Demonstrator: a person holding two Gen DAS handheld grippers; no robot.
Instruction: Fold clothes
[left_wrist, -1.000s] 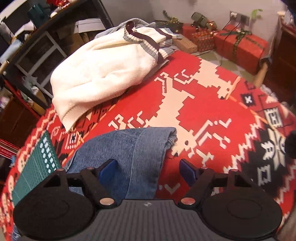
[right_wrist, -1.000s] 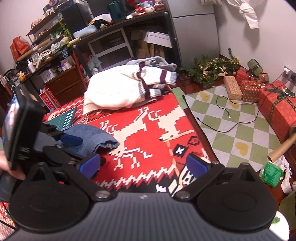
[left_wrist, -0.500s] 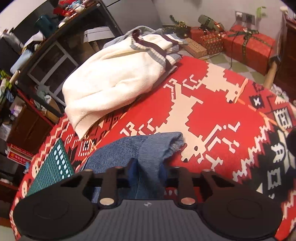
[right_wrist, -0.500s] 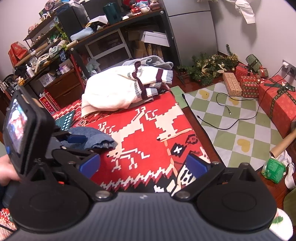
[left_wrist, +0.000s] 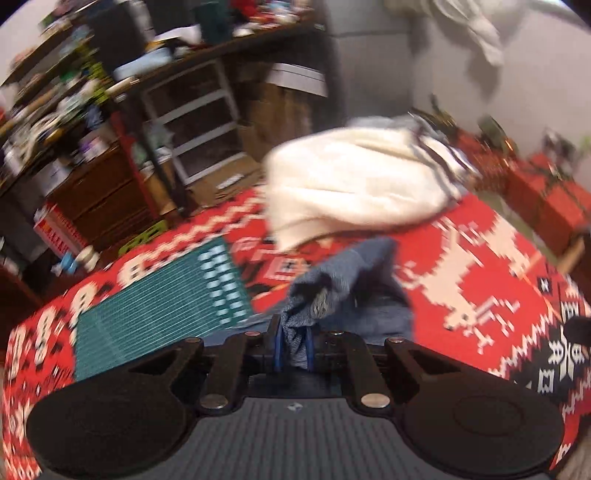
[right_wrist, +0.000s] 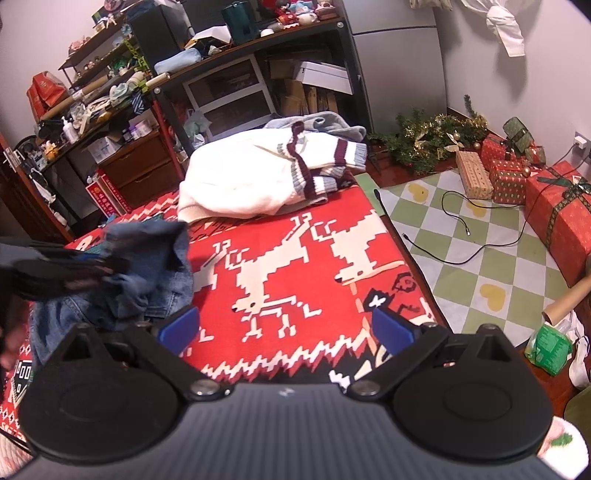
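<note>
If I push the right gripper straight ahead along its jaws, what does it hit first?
Most likely the red reindeer blanket. The right gripper is open, with nothing between its jaws, angled down at bare blanket. The denim garment lies off to its left, the white sweater further back. Depth is uncertain.

Left gripper (left_wrist: 293, 349) closing; right gripper (right_wrist: 284, 328) spread
</note>
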